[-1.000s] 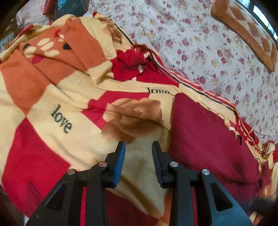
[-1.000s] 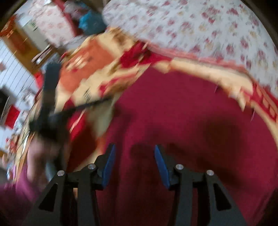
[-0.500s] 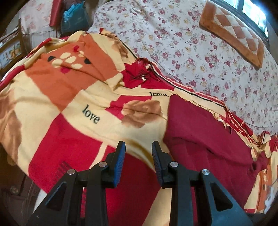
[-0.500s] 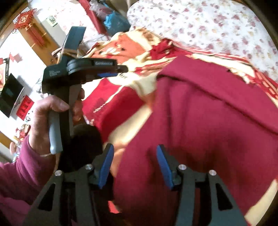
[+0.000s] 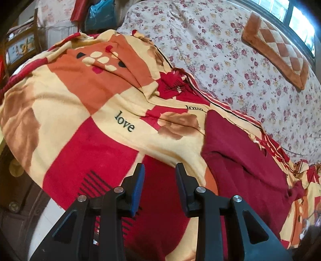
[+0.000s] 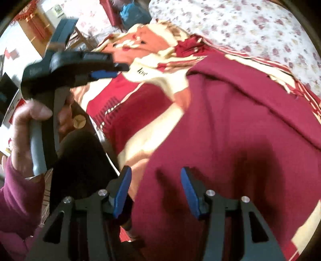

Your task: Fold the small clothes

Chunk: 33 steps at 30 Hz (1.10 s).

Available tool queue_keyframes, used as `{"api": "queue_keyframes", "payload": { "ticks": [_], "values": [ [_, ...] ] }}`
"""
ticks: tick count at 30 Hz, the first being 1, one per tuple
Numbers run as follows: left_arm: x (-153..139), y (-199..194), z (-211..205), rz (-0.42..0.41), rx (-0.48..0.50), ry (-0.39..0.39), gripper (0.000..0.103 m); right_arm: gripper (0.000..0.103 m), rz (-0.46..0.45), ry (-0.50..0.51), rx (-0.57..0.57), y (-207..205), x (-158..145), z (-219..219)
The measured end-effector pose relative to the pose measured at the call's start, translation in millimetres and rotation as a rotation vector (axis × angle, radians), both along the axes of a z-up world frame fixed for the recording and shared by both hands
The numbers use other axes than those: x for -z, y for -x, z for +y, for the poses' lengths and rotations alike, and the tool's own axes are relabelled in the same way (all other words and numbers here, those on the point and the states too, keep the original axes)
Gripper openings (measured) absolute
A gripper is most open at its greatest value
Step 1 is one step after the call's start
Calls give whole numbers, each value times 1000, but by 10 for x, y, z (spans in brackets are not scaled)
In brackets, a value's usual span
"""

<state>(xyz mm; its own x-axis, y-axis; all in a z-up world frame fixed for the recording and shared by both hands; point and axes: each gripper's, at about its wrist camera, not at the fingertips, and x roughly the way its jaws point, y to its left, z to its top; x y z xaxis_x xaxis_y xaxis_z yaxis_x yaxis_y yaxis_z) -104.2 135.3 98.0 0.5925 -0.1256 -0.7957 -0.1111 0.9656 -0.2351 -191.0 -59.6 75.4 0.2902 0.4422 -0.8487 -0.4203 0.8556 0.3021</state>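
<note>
A dark red garment (image 5: 240, 156) lies spread flat on a red, orange and cream "love" blanket (image 5: 80, 96), right of centre in the left wrist view. My left gripper (image 5: 159, 166) hovers over the blanket's near red patch, left of the garment, open with nothing between its pads. In the right wrist view the garment (image 6: 240, 130) fills the middle and right. My right gripper (image 6: 156, 169) hangs open just above the garment's near left part, pads not pressing on the cloth. The left gripper (image 6: 118, 70) also shows there at upper left, held by a hand (image 6: 30, 116).
The blanket (image 6: 140, 96) covers a bed with a floral sheet (image 5: 220, 50). A brown checked cushion (image 5: 280, 54) lies at the far right. A blue bag (image 5: 100, 14) and wooden furniture (image 5: 20, 46) stand beyond the bed's left end. Pale floor (image 5: 48, 216) shows below the blanket's near edge.
The left gripper drew back and rose, so more of the blanket's near edge shows. The right gripper slid toward the garment's near left side, and the hand with the left gripper came into its view.
</note>
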Motion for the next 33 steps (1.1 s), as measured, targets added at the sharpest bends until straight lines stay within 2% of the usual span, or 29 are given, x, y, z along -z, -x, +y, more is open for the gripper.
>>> {"api": "queue_keyframes", "payload": {
  "ticks": [3,5,6,7,8,10,12,13,14,15,19,21,22,24,25,27,29,33],
  "values": [
    [-5,24,-45,-3,16,-7,11,54,0,79,11,-26,183,183],
    [-7,36,-43,-5,21,-21,11,54,-60,145,-10,36,269,300],
    [-5,35,-19,-5,15,-24,11,51,-89,173,-22,71,281,337],
    [-1,33,7,-4,7,-20,11,40,-118,216,-34,88,287,373],
    [4,28,44,-2,-3,-10,11,34,-128,231,-41,90,278,382],
    [-4,23,130,3,-25,13,11,19,-88,174,-45,42,225,311],
    [-57,32,183,-10,-38,25,11,11,-10,41,-41,-47,157,218],
    [-96,41,198,-21,-41,26,11,11,28,-27,-36,-85,141,202],
    [-140,52,214,-35,-45,23,11,11,60,-98,-43,-121,108,216],
    [-201,62,225,-51,-49,17,11,11,61,-119,-57,-124,97,271],
    [-317,69,185,-79,-43,14,11,11,64,-98,-103,-165,239,618],
    [-315,59,98,-75,-20,7,11,11,75,-82,-95,-224,377,715],
    [-310,58,37,-69,-3,1,11,13,88,-107,-77,-231,389,693],
    [-291,54,-91,-64,32,-17,11,18,112,-157,-44,-220,325,590],
    [-282,47,-164,-61,48,-28,11,30,113,-168,-38,-210,284,534],
    [-266,40,-313,-60,80,-37,11,43,90,-159,-7,-157,144,325],
    [-262,32,-447,-65,108,-39,11,44,50,-143,34,-147,11,87],
    [-228,-17,-784,-59,176,-65,11,45,-59,-61,208,-144,-240,-565]
  ]
}}
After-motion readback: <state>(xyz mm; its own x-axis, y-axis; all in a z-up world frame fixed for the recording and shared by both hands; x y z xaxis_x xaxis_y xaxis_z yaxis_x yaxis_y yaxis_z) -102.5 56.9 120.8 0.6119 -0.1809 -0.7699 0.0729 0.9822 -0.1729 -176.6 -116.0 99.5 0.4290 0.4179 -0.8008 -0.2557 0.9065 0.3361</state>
